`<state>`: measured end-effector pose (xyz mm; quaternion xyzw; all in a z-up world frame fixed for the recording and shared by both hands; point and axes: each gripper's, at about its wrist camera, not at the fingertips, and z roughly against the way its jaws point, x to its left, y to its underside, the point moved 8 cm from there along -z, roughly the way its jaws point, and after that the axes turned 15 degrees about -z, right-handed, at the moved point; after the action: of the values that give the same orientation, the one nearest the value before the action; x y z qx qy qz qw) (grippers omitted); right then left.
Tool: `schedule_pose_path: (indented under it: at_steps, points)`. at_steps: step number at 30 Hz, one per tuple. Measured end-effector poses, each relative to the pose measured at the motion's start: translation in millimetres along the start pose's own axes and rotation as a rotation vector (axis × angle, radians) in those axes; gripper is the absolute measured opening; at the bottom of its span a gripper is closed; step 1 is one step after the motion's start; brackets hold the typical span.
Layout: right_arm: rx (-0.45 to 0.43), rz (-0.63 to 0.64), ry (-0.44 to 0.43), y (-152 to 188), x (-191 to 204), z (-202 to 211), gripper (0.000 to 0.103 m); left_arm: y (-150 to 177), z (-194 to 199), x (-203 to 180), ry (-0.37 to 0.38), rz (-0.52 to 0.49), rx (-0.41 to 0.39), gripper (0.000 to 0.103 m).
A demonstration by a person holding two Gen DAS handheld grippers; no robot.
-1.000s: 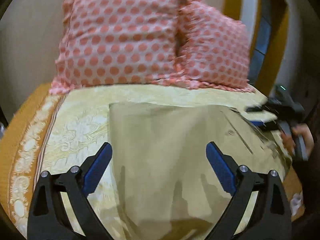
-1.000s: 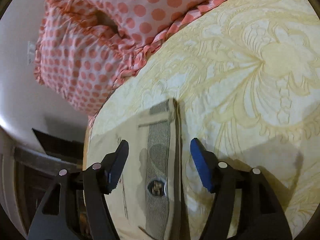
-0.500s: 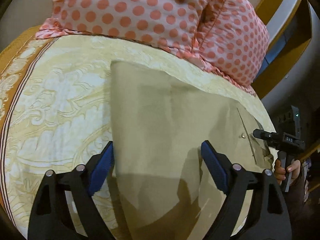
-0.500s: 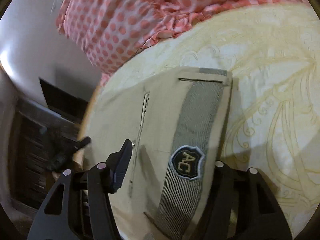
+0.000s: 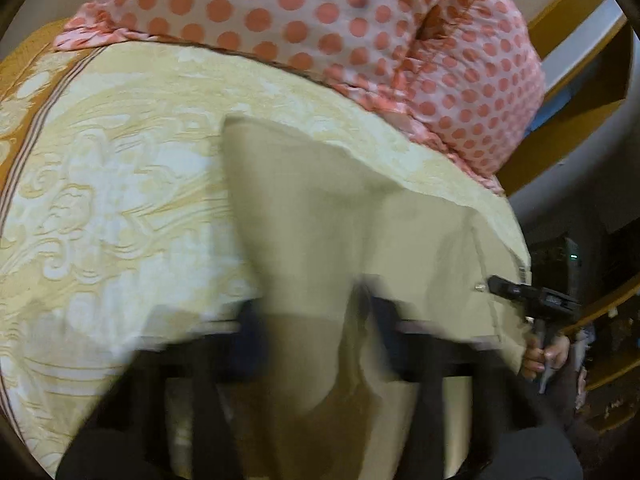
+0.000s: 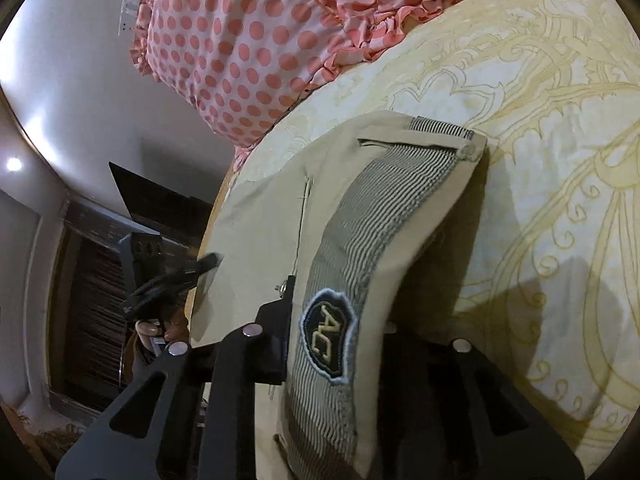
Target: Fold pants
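Khaki pants (image 5: pixel 304 216) lie folded on the yellow patterned bedspread (image 5: pixel 100 200). My left gripper (image 5: pixel 316 332) is blurred; its jaws have closed on the near edge of the pants. My right gripper (image 6: pixel 332 344) is shut on the pants' waistband (image 6: pixel 384 208), a striped lining with an "AC" patch (image 6: pixel 328 336), and lifts it off the bed. The right gripper also shows in the left wrist view (image 5: pixel 532 296) at the pants' right end. The left gripper shows in the right wrist view (image 6: pixel 168 276) at the far left edge.
Two pink polka-dot pillows (image 5: pixel 320 20) rest at the head of the bed, also in the right wrist view (image 6: pixel 248 48). A dark cabinet (image 6: pixel 92 288) and laptop (image 6: pixel 156 204) stand beside the bed. The bed edge drops off at the right (image 5: pixel 520 240).
Both grippers have closed from open onto the pants. The left one dropped to the near edge; the right one took the waistband and raised it.
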<state>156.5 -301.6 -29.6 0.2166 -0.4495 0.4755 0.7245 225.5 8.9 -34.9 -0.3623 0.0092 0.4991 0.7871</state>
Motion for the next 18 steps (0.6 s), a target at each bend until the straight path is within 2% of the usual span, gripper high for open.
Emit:
schedule_pose_path:
  at_steps: [1, 3, 8, 12, 15, 16, 17, 18]
  points:
    - [-0.004, 0.005, -0.007, 0, 2, 1, 0.018, 0, 2, 2, 0.038, 0.027, -0.009, 0.016]
    - [-0.010, 0.010, -0.031, -2, 8, 4, 0.017, -1, 3, 0, 0.043, 0.017, -0.008, 0.012]
    - [-0.046, 0.034, -0.042, -26, 25, 8, 0.016, -26, 0, -11, -0.034, -0.074, -0.002, 0.009]
    - [-0.123, 0.033, -0.029, -71, 28, 14, 0.015, -83, -15, -11, -0.108, -0.125, -0.081, 0.010]
    - [-0.189, 0.010, 0.013, -109, 21, 10, 0.017, -118, -44, -2, -0.216, -0.145, -0.104, 0.015]
    - [-0.196, 0.009, 0.071, -118, 13, 4, 0.021, -120, -51, 3, -0.244, -0.138, -0.086, 0.019]
    - [-0.195, 0.007, 0.143, -122, 4, -1, 0.034, -119, -61, 11, -0.279, -0.116, -0.048, 0.025]
    - [-0.198, 0.000, 0.188, -123, -2, -1, 0.041, -117, -62, 16, -0.292, -0.104, -0.035, 0.028]
